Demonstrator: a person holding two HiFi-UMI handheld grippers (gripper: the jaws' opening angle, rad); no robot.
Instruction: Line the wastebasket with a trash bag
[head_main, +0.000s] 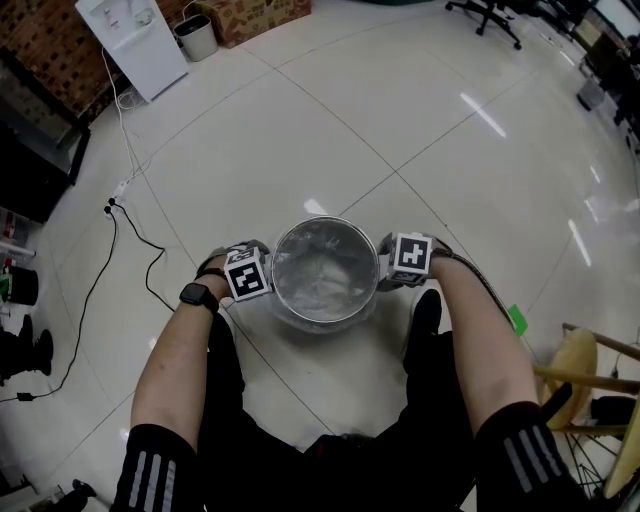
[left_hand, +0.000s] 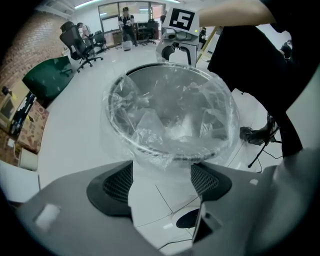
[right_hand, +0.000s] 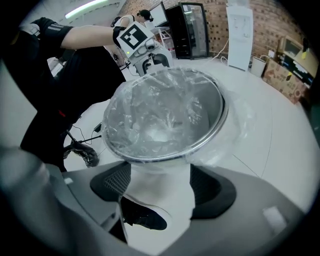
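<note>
Wastebasket (head_main: 326, 221), round and metal, stands on the white tile floor (head_main: 400, 120) at the person's feet, between my two tools. The clear trash bag (head_main: 322, 285) lines it and folds out over the rim. The left tool (left_hand: 162, 176) and the right tool (right_hand: 160, 181) both gape wide, gripping nothing. Each marker cube (head_main: 247, 275) bears black-and-white squares. Print on the cardboard box (head_main: 262, 14) is too small to read. Each gripper view shows the opposite tool across the rim; only the head view shows both.

basket (head_main: 322, 322): silver
bag (head_main: 325, 275): clear
floor (head_main: 400, 120): white, grey lines
cubes (head_main: 248, 274): black-white squares
sleeves (head_main: 150, 470): black, white stripes
</note>
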